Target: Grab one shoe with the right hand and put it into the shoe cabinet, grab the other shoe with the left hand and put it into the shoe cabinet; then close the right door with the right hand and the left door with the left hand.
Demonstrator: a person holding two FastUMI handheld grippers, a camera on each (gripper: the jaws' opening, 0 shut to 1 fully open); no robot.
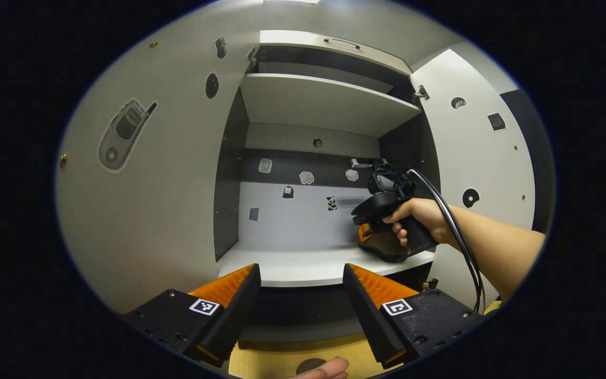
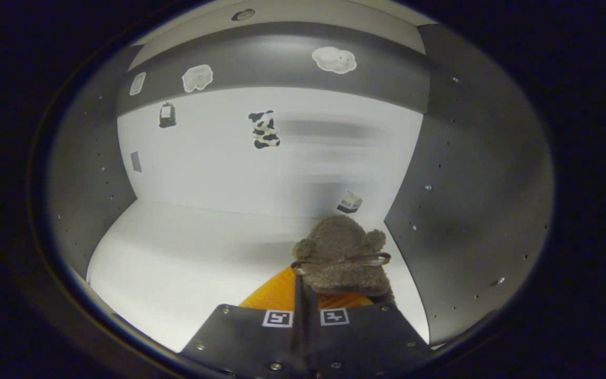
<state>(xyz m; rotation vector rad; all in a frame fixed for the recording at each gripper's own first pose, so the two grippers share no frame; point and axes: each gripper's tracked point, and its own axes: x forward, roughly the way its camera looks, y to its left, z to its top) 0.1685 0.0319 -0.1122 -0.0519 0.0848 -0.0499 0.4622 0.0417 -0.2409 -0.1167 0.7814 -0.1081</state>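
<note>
The right gripper (image 1: 374, 173) is seen inside the cabinet (image 1: 329, 100), held by a hand (image 1: 418, 216) over the right end of the lower shelf (image 1: 303, 263). In the right gripper view its jaws are closed to a narrow slit on the edge of the shoe (image 2: 342, 252), a brown, fuzzy slipper with two small round ears and a thin ribbon bow. The shoe sits low on the shelf, close against the dark right side wall; whether its sole is fully resting cannot be told. It is judged that the shoe is being set at the right so that the left of the shelf is kept free for the second shoe.

The left gripper (image 1: 300, 295) is held outside, in front of the cabinet and below shelf level. Its jaws stand wide apart and hold nothing. The ribbed faces of its fingers (image 1: 229, 287) are visible, a texture suited to soft fabric.

The second shoe is not accounted for. The left door (image 1: 140, 200) and the right door (image 1: 471, 158) both stand open, flat smooth panels bearing stickers. The shelf is smooth and pale; the side walls are dark and drilled with rows of small holes.

Release of the first shoe is judged to be the step in hand; the doors are not yet attended to.
</note>
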